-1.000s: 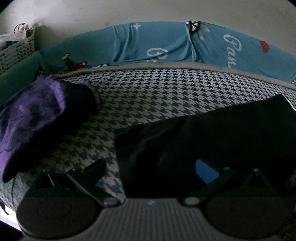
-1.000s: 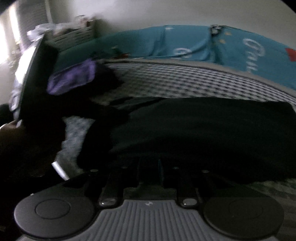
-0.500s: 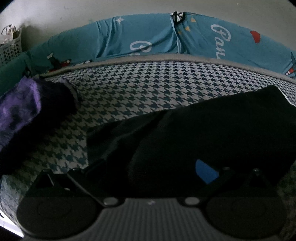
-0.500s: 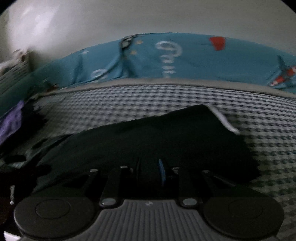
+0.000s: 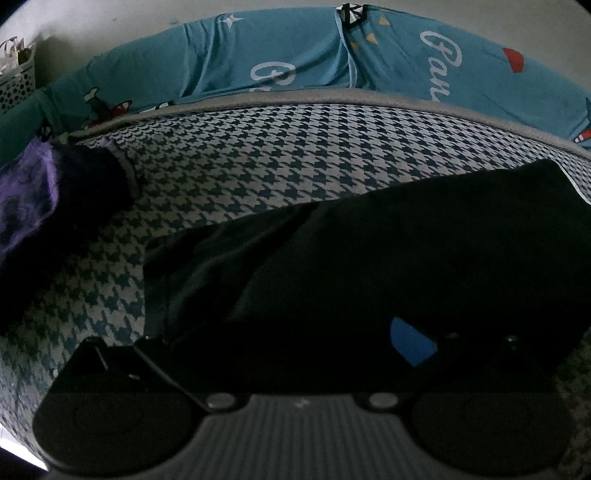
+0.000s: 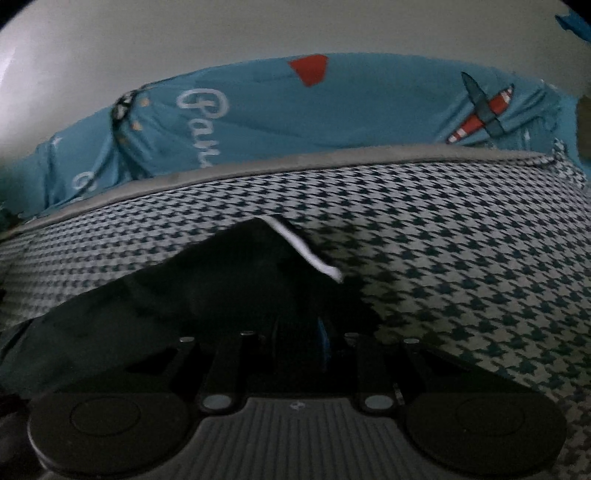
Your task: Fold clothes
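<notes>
Black garment [image 6: 207,295] pinched on the bed [image 6: 461,258]
Right hand-held gripper [image 6: 301,341] nearly closed on cloth spreading toward ten o'clock; left hand-held gripper [image 5: 280,332] gapes over it.

A houndstooth bedsheet [image 5: 258,155] covers the dim bed; a teal printed blanket [image 5: 295,55] lines its far edge under a plain pale wall [image 6: 258,29]. A perforated basket [image 5: 16,81] stands far left.

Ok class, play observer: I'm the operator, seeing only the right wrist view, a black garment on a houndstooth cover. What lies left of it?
Observer: A purple garment lies bunched on the cover, apart from the black garment.
Operator: Anything behind that?
Observer: A white perforated basket, by the wall.
Operator: And the left tongs?
Observer: The left tongs stand wide open over the black garment's near edge.
</notes>
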Motion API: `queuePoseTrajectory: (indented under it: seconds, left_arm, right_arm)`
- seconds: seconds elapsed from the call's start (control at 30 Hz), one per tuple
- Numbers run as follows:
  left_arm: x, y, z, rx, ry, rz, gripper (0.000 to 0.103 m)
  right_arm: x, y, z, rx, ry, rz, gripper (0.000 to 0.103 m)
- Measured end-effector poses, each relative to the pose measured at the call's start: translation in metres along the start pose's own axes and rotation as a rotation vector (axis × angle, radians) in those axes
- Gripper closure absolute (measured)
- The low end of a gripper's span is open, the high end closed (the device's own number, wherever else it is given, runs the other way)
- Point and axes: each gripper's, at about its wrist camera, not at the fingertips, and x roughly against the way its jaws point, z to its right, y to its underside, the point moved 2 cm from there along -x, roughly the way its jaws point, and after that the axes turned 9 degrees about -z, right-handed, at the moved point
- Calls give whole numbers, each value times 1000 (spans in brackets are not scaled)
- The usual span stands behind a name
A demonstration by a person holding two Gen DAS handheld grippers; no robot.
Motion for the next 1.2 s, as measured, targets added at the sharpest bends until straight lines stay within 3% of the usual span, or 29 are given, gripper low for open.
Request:
queuePoseTrajectory:
  seconds: [0.2,0.37,0.4,0.43,0.5,0.7,0.8,0.87,0.93,1.0,1.2]
  left_arm:
    - [-2,0,0,10,5,-8,0]
    - [-2,0,0,14,9,-13,0]
    - [-2,-1,-1,14,9,-14,0]
    - [-2,-1,-1,15,9,-15,0]
    - [-2,-1,-1,16,10,-16,0]
    - [-3,-1,-1,18,11,-16,0]
    - [-4,-2,-1,18,11,-15,0]
    - [-4,-2,-1,18,11,-15,0]
    - [-4,-2,-1,18,10,-14,0]
    - [-4,-2,-1,17,9,-13,0]
    - [-3,-1,-2,15,14,-14,0]
  right_arm:
    - [-16,3,1,70,30,-27,83]
    - [-3,-6,10,12,3,11,82]
    - [-3,-8,14,-10,2,18,75]
    - [-2,-9,19,-32,2,23,62]
    - [-1,-12,29,-77,1,34,49]
    - [-24,-12,35,-89,-55,-56,48]
    - [-30,-10,31,-59,-46,-40,44]
    - [-32,-10,29,-51,-51,-29,47]
    - [-33,-11,28,-57,-64,-24,68]
    - [-35,-13,27,-72,-81,-24,79]
    - [-29,-16,15,-43,-82,3,88]
